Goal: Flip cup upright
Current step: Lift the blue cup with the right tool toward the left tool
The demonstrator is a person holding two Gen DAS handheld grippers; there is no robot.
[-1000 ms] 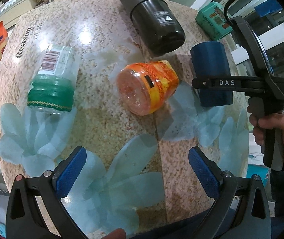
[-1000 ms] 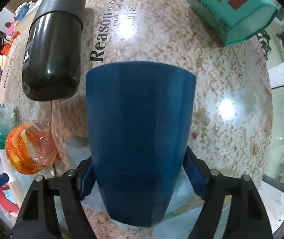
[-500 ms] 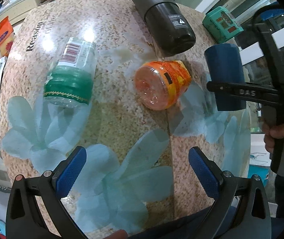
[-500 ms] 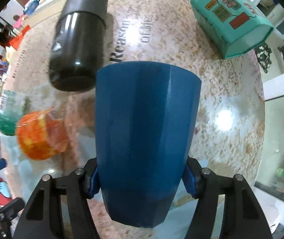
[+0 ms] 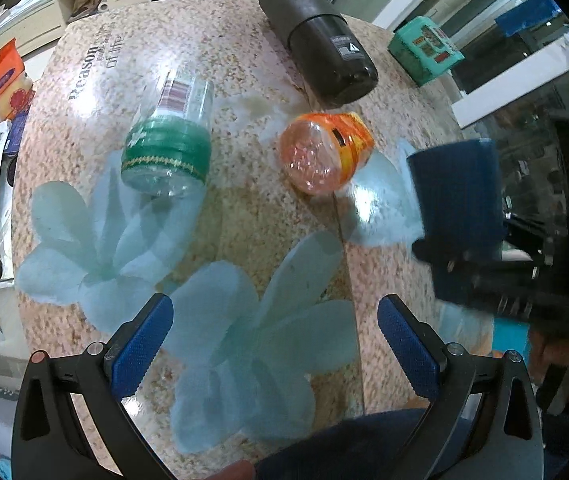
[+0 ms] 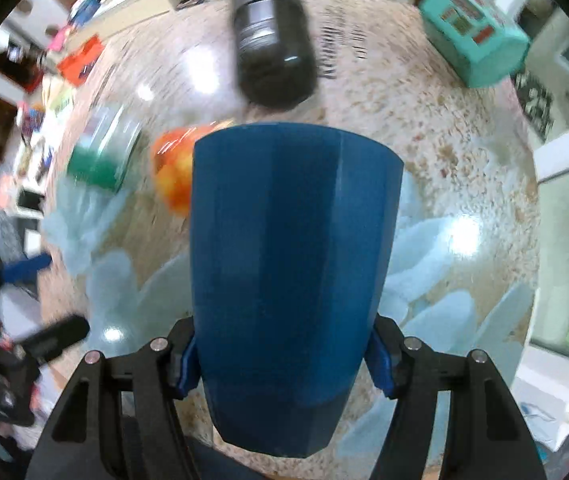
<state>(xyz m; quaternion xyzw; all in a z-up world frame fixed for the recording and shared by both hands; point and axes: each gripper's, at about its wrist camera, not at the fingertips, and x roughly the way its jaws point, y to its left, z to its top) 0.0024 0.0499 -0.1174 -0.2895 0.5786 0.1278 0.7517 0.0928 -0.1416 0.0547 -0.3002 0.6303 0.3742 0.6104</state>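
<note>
My right gripper (image 6: 282, 364) is shut on a dark blue faceted cup (image 6: 288, 264) and holds it above the table, its wide end pointing away from the camera. In the left wrist view the cup (image 5: 460, 208) hangs at the right, blurred, with the right gripper (image 5: 484, 280) clamped across it. My left gripper (image 5: 274, 344) is open and empty, low over the near part of the table.
On the speckled round table (image 5: 236, 208) lie a green-banded clear cup (image 5: 168, 148), an orange cup (image 5: 326, 156) and a black flask (image 5: 320, 44), all on their sides. A teal box (image 5: 424, 54) stands at the far right edge.
My right gripper has lifted the blue cup off the table and swung it toward the near right side. The left gripper has pulled back a little and stayed open.
</note>
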